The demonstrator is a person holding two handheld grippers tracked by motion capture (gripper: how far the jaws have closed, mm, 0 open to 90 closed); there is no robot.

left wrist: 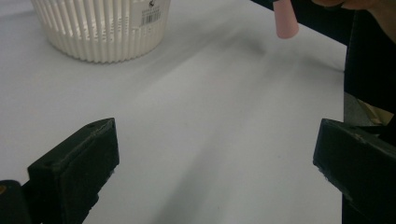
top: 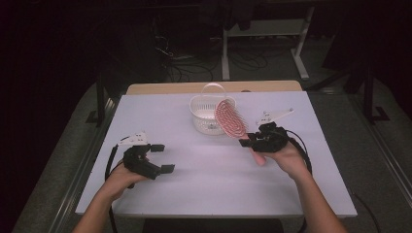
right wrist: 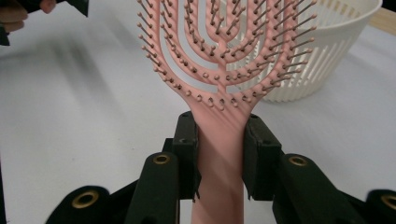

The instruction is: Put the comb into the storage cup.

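Note:
A pink vented hairbrush [top: 230,118] [right wrist: 219,60] is held up off the table, its bristled head leaning toward the white slatted basket [top: 208,115] [right wrist: 322,56]. My right gripper [top: 253,139] [right wrist: 219,154] is shut on the brush's handle just below the head. The handle's pink end [left wrist: 286,21] hangs above the table in the left gripper view. My left gripper [top: 162,158] [left wrist: 215,158] rests low over the table at the front left, jaws wide apart, nothing between them.
The white table [top: 214,194] has bare surface between the two hands and in front of the basket [left wrist: 100,28]. A wooden strip [top: 214,87] runs along the far edge. Beyond it are a dark floor, cables and a white stand [top: 265,34].

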